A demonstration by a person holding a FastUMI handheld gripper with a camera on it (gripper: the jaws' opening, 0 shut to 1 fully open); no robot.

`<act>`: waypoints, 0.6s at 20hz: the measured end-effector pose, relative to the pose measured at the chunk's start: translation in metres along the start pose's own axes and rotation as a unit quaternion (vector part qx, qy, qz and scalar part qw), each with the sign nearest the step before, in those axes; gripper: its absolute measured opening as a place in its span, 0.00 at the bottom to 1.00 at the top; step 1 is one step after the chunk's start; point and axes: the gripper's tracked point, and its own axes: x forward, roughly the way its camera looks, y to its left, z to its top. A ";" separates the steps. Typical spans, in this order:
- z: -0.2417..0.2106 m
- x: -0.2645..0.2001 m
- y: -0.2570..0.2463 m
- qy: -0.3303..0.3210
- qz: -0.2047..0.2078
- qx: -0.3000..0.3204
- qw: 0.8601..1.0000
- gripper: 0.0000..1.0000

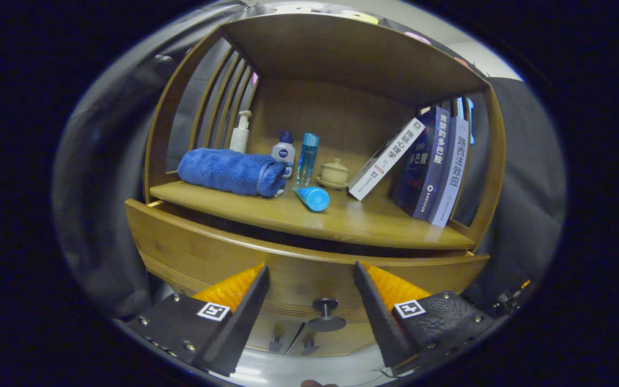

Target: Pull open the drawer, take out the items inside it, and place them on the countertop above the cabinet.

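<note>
The wooden drawer [191, 252] under the countertop [352, 223] stands pulled out a little, with a dark gap along its top edge. Its inside is hidden from here. A dark round knob [324, 310] sits at the middle of the drawer front. My gripper [310, 269] is open, its fingers held wide at the drawer front, and the knob lies between them without touching either finger.
On the countertop lie a rolled blue towel [229, 171], a pump bottle [240, 131], two small bottles [283, 150], a blue tube [312, 198], a lidded ceramic jar [334, 173] and leaning books [427, 164]. A shelf roof and slatted sides enclose the countertop.
</note>
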 end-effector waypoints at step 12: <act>0.006 0.023 0.002 -0.010 -0.004 0.000 1.000 0.97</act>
